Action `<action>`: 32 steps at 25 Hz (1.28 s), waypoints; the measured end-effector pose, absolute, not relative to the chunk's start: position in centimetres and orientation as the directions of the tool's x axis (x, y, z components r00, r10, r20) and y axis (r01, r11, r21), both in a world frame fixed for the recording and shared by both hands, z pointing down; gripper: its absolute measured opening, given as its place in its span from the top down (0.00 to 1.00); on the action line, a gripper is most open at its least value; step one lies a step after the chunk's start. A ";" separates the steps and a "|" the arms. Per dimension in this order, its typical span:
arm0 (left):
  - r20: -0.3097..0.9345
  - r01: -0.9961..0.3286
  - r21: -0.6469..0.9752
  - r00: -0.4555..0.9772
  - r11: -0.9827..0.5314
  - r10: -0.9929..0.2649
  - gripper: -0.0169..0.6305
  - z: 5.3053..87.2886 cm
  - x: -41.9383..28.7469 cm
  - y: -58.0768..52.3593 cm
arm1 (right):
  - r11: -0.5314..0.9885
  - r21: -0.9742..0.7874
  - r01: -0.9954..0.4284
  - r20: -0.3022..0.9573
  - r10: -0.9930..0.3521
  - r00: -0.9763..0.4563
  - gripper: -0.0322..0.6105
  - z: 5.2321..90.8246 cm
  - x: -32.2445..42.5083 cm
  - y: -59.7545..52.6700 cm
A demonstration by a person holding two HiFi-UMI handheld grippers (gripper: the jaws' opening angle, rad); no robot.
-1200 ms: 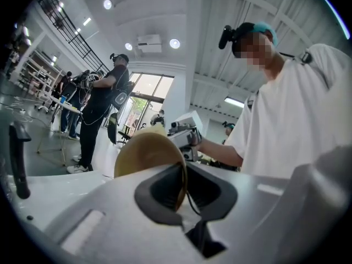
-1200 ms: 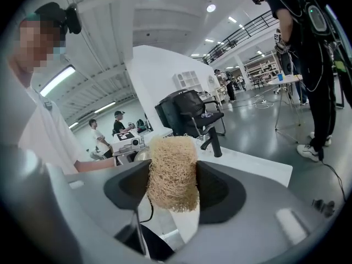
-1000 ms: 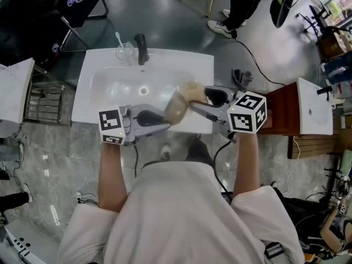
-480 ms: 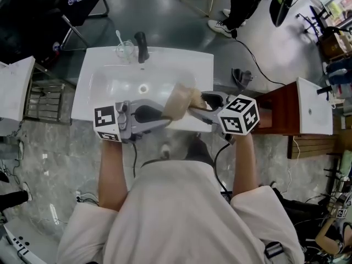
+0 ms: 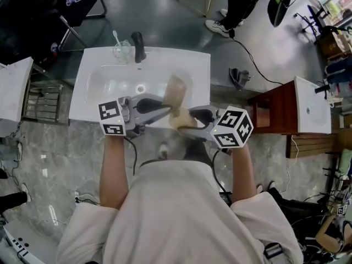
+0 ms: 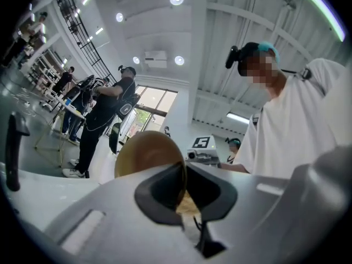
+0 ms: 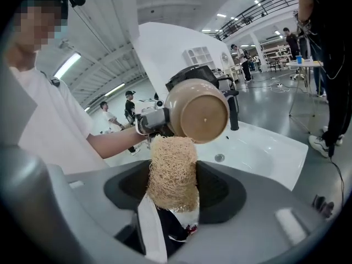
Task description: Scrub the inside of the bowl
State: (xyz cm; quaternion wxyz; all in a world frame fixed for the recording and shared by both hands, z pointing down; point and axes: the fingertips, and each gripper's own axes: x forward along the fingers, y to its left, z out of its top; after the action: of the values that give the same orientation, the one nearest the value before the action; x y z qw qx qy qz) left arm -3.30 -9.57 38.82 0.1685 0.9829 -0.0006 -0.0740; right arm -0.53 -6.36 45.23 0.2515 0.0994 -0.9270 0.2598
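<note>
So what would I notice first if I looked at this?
Probably the tan bowl, pinched by its rim in the left gripper and held up over the white sink. Close beside it, the right gripper grips a straw-coloured scrubber that looks like a bundle of noodles.

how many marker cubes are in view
2. One cube sits on the left gripper at the sink's front edge; the other cube sits on the right gripper, off its front right corner. None seems hidden.
</note>
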 end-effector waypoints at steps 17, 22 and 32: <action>-0.085 0.041 0.398 0.996 -0.916 0.008 0.95 42.1 -4.0 -8.3 | 0.863 -0.455 -0.219 0.334 -0.062 -0.941 0.55 39.6 -1.4 -8.8; -0.115 0.071 0.399 0.993 -0.914 0.027 0.95 41.9 -4.8 -7.5 | 0.866 -0.418 -0.274 0.376 -0.110 -0.920 0.55 39.9 -1.1 -11.9; -0.117 0.088 0.398 0.992 -0.913 0.044 0.95 41.8 -5.5 -6.3 | 0.784 -0.514 -0.348 0.394 -0.145 -0.908 0.55 44.1 0.3 -14.2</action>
State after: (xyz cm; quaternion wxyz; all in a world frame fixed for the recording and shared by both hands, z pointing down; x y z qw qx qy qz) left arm -5.54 -6.29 41.81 0.2057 0.9766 0.0336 -0.0531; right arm 0.32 -14.23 44.06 0.1689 0.1327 -0.9292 0.3007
